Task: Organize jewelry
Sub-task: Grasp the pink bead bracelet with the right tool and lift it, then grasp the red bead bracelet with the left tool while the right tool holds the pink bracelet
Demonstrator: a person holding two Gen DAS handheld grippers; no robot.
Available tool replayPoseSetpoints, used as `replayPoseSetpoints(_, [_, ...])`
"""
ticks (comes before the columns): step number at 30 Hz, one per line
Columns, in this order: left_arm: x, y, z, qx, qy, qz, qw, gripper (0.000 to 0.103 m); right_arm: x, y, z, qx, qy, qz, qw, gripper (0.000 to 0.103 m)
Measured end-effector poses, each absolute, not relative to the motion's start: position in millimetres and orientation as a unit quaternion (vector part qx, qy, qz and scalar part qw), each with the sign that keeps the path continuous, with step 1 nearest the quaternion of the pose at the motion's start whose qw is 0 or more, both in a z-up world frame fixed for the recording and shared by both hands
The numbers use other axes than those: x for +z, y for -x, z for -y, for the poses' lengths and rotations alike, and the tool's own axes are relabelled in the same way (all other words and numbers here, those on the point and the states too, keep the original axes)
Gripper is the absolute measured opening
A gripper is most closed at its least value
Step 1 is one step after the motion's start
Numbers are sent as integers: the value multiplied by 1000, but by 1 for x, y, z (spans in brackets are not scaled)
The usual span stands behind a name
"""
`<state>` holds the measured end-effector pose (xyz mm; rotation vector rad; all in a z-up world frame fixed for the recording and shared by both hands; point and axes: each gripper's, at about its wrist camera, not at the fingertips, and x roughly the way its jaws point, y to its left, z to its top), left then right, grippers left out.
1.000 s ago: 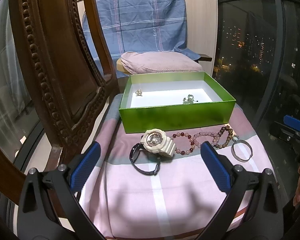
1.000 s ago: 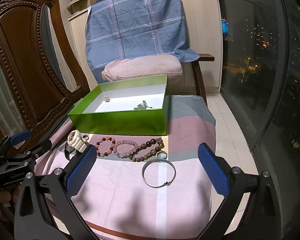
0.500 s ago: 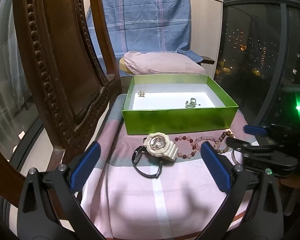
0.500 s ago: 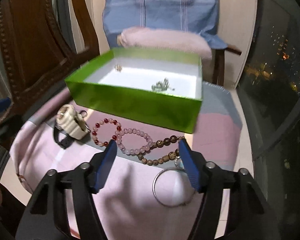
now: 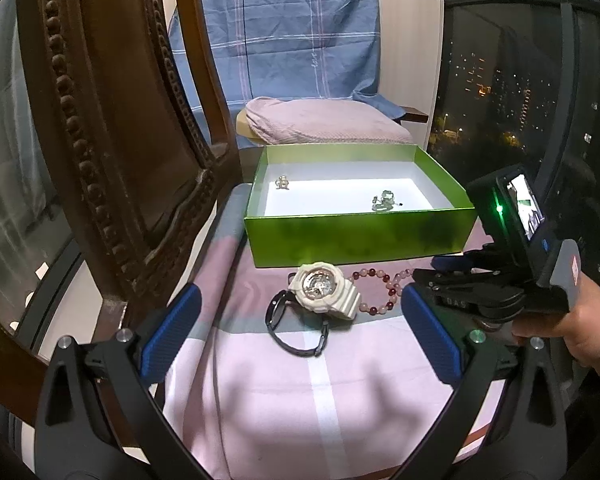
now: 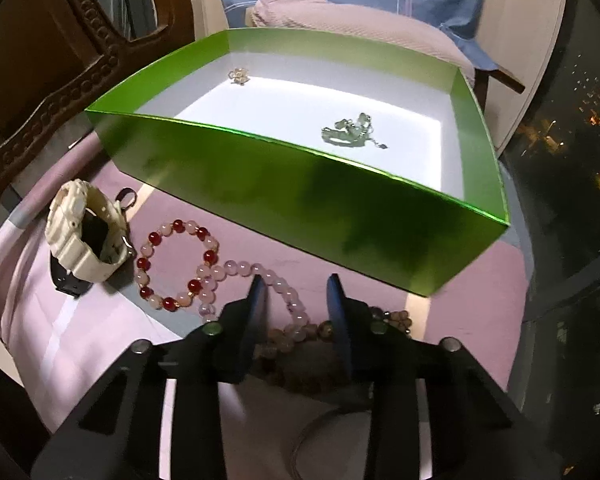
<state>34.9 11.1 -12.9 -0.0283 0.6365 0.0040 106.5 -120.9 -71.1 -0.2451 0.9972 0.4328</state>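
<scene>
A green box (image 5: 356,236) (image 6: 300,192) with a white floor holds a small floral piece (image 6: 239,76) and a green-stone piece (image 6: 350,133). In front of it on the pink cloth lie a cream watch (image 5: 326,290) (image 6: 85,232), a black band (image 5: 296,332), a red-and-pink bead bracelet (image 6: 176,264), a pale pink bead bracelet (image 6: 260,280), a brown bead bracelet (image 6: 392,320) and a silver bangle (image 6: 320,420). My right gripper (image 6: 298,308) (image 5: 440,276) is low over the pink and brown beads, jaws partly closed with a gap, nothing clamped. My left gripper (image 5: 300,328) is open, held back from the watch.
A carved wooden chair back (image 5: 112,120) stands close on the left. A chair with a blue cloth (image 5: 292,36) and a pink cushion (image 5: 324,124) is behind the box. A dark window (image 5: 520,80) is on the right.
My right gripper has moved forward and down to the bead bracelets and its jaws have narrowed a lot. My left gripper has barely moved.
</scene>
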Motion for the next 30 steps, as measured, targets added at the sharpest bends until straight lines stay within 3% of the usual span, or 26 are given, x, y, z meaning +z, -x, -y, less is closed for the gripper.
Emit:
replayPoseSetpoints(1, [-14, -36, -10, 0, 13, -314, 949, 99, -71, -108, 119, 208, 116, -475, 847, 8])
replayPoseSetpoints(6, [-18, -37, 0, -14, -1, -321, 947, 99, -64, -104, 117, 216, 106, -472, 848, 8])
replayPoseSetpoints(14, [-28, -39, 29, -51, -32, -329, 943, 99, 19, -72, 172, 251, -27, -377, 891, 8])
replayPoseSetpoints(19, [-39, -55, 59, -74, -73, -336, 936, 96, 37, -65, 211, 235, -73, -346, 905, 8])
replayPoseSetpoints(25, [-62, -84, 88, -94, -115, -368, 918, 77, 25, -68, 219, 220, -68, -369, 901, 8])
replayPoseSetpoints(29, [-75, -102, 90, -103, -96, -402, 905, 52, 22, -66, 219, 227, -67, -369, 899, 8])
replayPoseSetpoints(30, [-78, -106, 92, -102, -99, -406, 903, 50, 21, -65, 219, 228, -67, -369, 899, 8])
